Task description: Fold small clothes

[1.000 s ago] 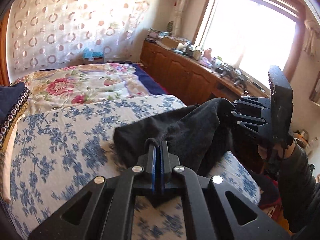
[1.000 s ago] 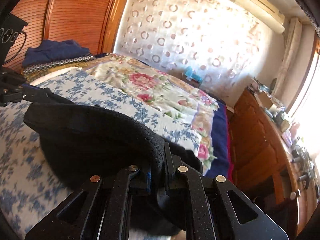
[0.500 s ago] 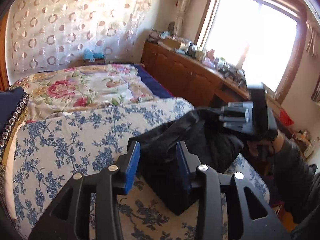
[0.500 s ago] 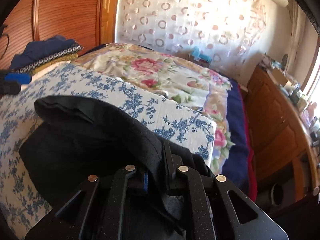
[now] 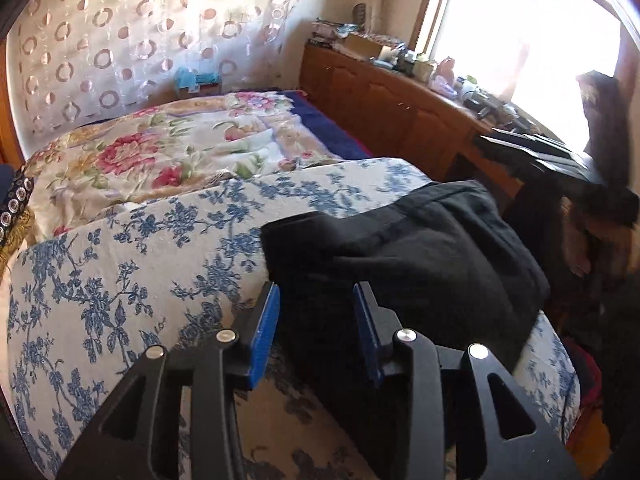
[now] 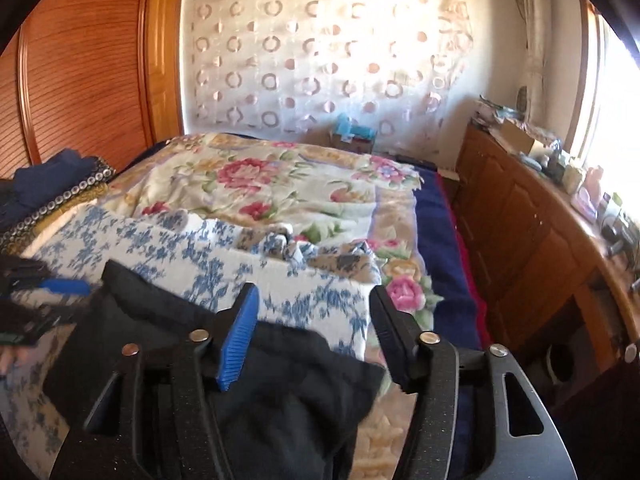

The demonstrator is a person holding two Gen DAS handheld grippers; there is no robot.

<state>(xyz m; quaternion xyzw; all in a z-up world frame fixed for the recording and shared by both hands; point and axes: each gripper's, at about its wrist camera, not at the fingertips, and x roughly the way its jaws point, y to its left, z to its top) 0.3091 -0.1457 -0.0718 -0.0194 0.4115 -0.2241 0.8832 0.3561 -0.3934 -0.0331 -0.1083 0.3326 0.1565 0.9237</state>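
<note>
A black garment [image 5: 420, 256] lies folded over on the blue-flowered white cover [image 5: 120, 280] at the near end of the bed. My left gripper [image 5: 316, 288] stands open just above the garment's near left edge, its blue pads [image 5: 264, 328] not pressing the cloth. In the right wrist view the garment [image 6: 280, 384] lies under my right gripper [image 6: 314, 292], whose jaws are opening with no cloth pinched between them. The right gripper [image 5: 560, 168] shows blurred at the right of the left wrist view. The left gripper [image 6: 52, 288] shows blurred at the left edge of the right wrist view.
A rose-patterned quilt [image 6: 280, 184] covers the far part of the bed. Folded dark blue cloth [image 6: 52, 176] sits at the left by the wooden wardrobe [image 6: 88, 72]. A wooden cabinet [image 5: 400, 108] with clutter runs under the bright window [image 5: 520, 32] on the right.
Both grippers have let go of the black garment and opened. The cloth has dropped from its lifted fold and lies flat on the blue-flowered cover. Both grippers have drawn back from it.
</note>
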